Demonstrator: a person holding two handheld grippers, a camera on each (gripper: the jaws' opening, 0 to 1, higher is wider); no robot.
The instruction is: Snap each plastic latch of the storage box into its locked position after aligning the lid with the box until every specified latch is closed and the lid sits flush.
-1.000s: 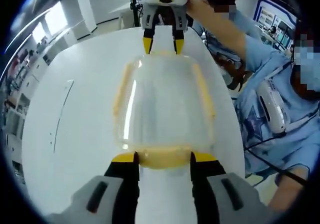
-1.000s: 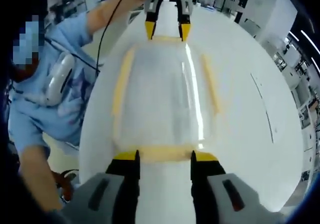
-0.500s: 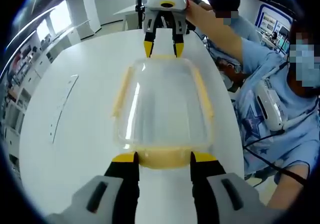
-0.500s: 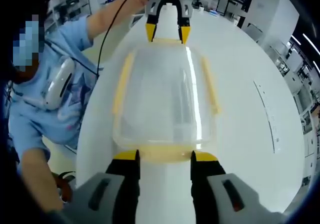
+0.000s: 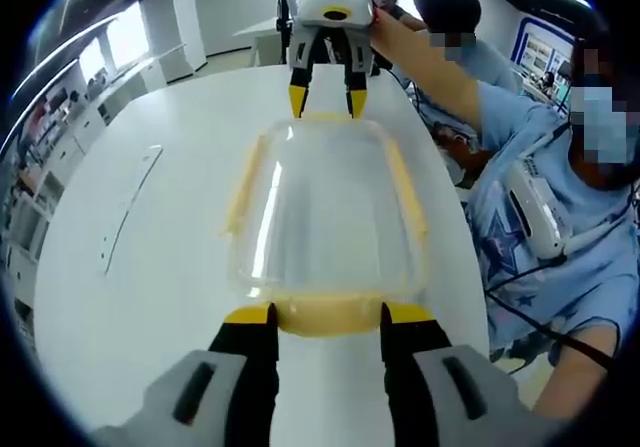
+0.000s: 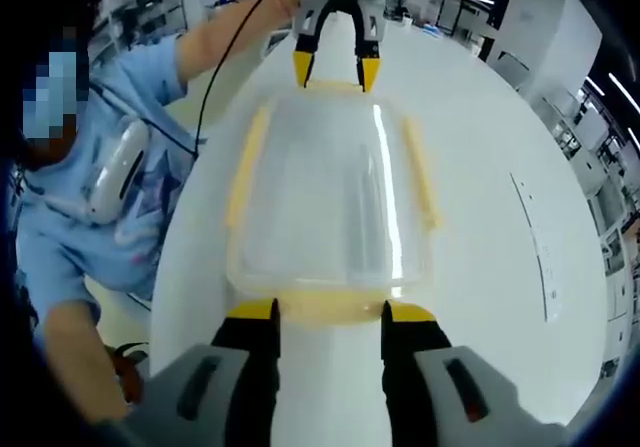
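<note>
A clear plastic storage box (image 5: 325,207) with its lid on lies lengthwise on a white table (image 5: 150,267). Yellow latches run along both long sides (image 5: 243,182) (image 5: 405,182), and one sits at each short end. My left gripper (image 5: 328,315) is open, its yellow-tipped jaws straddling the near end latch (image 5: 328,312). At the far end the right gripper (image 5: 327,102) stands open over the other end latch. In the right gripper view the same box (image 6: 330,202) runs away from my right gripper (image 6: 330,312), which straddles its end latch (image 6: 330,307), with the left gripper (image 6: 337,72) opposite.
A person in a blue shirt (image 5: 560,197) stands close beside the table's edge, also seen as the blue shirt (image 6: 90,167) in the right gripper view. A thin ruler-like strip (image 5: 125,212) lies on the table beside the box. Shelving and office furniture ring the room.
Both views have shifted a little and sharpened. The grippers keep their places at the box's two ends, jaws still apart. No latch has visibly moved.
</note>
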